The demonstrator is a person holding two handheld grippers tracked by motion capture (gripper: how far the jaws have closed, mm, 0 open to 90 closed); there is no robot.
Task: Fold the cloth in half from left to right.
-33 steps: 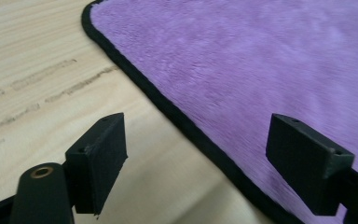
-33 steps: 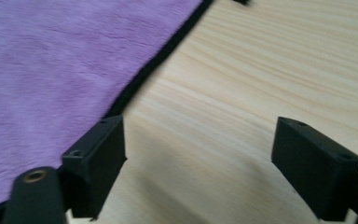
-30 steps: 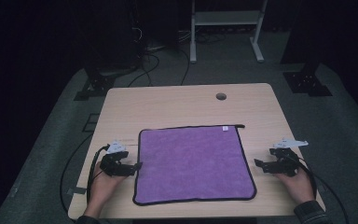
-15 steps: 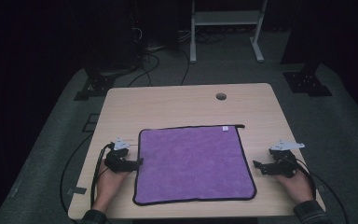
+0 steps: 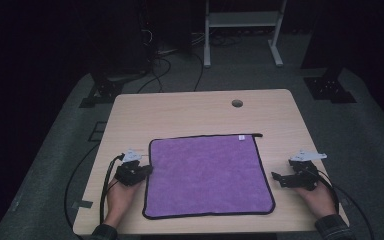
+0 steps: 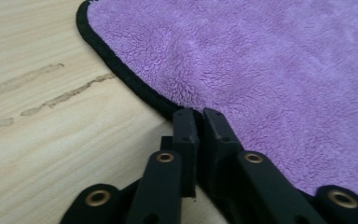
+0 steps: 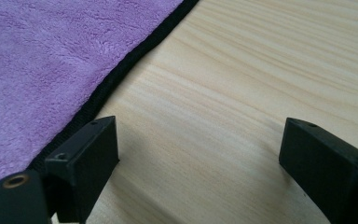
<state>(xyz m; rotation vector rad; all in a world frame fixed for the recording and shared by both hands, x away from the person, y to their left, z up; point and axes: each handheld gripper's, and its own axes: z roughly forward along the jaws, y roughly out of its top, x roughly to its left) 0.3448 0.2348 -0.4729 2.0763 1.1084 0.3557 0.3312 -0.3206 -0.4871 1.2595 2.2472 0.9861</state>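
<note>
1. Purple cloth (image 5: pixel 207 175) lies flat on the worktop (image 5: pixel 180 112), on the near half, roughly centred left to right.
2. Cloth is close to square, slightly wider than deep. Its edges run about parallel to the worktop edges, with a slight skew: the near edge sits a bit further right than the far edge.
3. Black hem all round. A small white tag (image 5: pixel 241 137) sits at the far edge near the far-right corner, and a short black tail of hem sticks out past that corner, pointing right.
4. Left hand-held gripper (image 5: pixel 147 169) sits at the cloth's left edge, about mid-length, pointing right toward the cloth. Its jaws have just been closing and are now clenched on the cloth; in the left gripper view (image 6: pixel 199 122) the tips meet right at the black hem, with the hem running in between them.
5. Right hand-held gripper (image 5: pixel 276 178) rests on the worktop just beside the cloth's right edge, pointing left toward it. Jaws released, spread wide. In the right gripper view (image 7: pixel 198 144) bare wood lies between the jaws; the hem passes just beside one jaw, not between the two.
6. Round hole (image 5: pixel 237 103) in the worktop near the far edge, well apart from the cloth.
</note>
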